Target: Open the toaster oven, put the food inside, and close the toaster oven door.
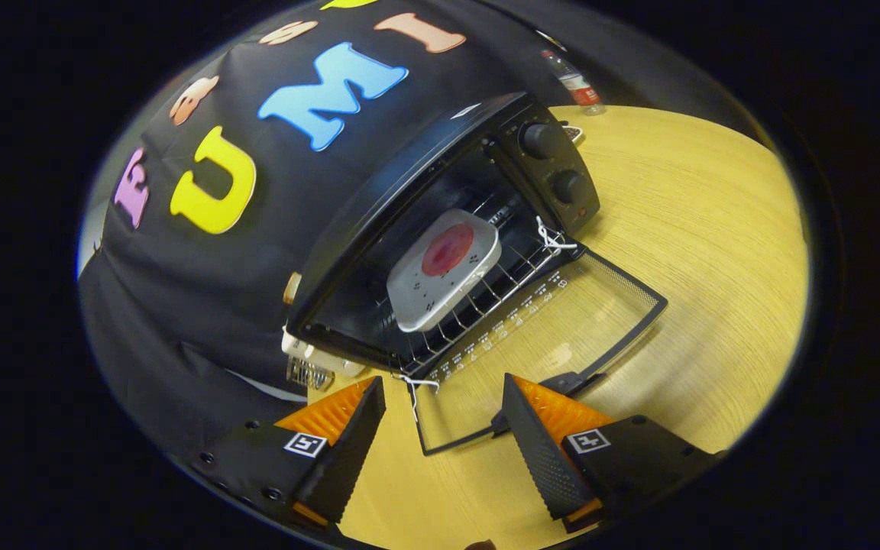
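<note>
Two jaws point(444, 428) spread wide apart, clamped on nothing, hovering over a yellow wood-grain table point(700, 252). Between them and just ahead, the front edge and handle of a glass door with a thin black frame point(562, 328), folded fully down and lying flat on the table. White string point(413, 386) tied at the door's hinge corner nearest the left jaw, another knot of it at the far hinge corner. Beyond the door, a black box-shaped toaster oven point(409, 191) standing open, its mouth facing the jaws. Inside, on a wire rack point(501, 286), a white square plate with rounded corners point(440, 271), carrying a round red piece of food point(448, 250) at its middle. On the oven's side panel beyond the right jaw, two black round knobs point(539, 141) one above the other. Farther still, past the oven at the table's far edge, a clear plastic bottle with a red label point(576, 82).
</note>
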### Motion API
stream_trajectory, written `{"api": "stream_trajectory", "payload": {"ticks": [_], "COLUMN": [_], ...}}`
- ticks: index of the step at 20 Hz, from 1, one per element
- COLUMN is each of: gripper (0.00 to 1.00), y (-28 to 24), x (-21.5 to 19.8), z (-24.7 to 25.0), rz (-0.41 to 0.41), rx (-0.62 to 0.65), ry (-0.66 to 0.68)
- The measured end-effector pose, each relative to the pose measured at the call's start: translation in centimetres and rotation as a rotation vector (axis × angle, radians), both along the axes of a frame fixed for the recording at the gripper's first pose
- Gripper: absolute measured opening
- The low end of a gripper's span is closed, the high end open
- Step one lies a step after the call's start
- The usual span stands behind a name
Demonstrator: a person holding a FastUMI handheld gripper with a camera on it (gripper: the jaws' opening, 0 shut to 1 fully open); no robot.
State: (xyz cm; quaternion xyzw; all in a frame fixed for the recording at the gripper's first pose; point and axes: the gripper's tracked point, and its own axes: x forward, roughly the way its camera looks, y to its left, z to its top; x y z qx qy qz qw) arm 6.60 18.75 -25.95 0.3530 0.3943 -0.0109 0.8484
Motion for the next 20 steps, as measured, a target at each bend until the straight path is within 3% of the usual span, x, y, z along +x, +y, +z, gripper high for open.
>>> {"api": "stream_trajectory", "payload": {"ticks": [14, 20], "gripper": [0.98, 0.98], "y": [-2.0, -3.0], "x": [-6.3, -6.4], "z": [-4.8, -7.5], "rz": [0.412, 0.454], "rx": [-0.406, -0.500], "ry": [0.087, 0.159]}}
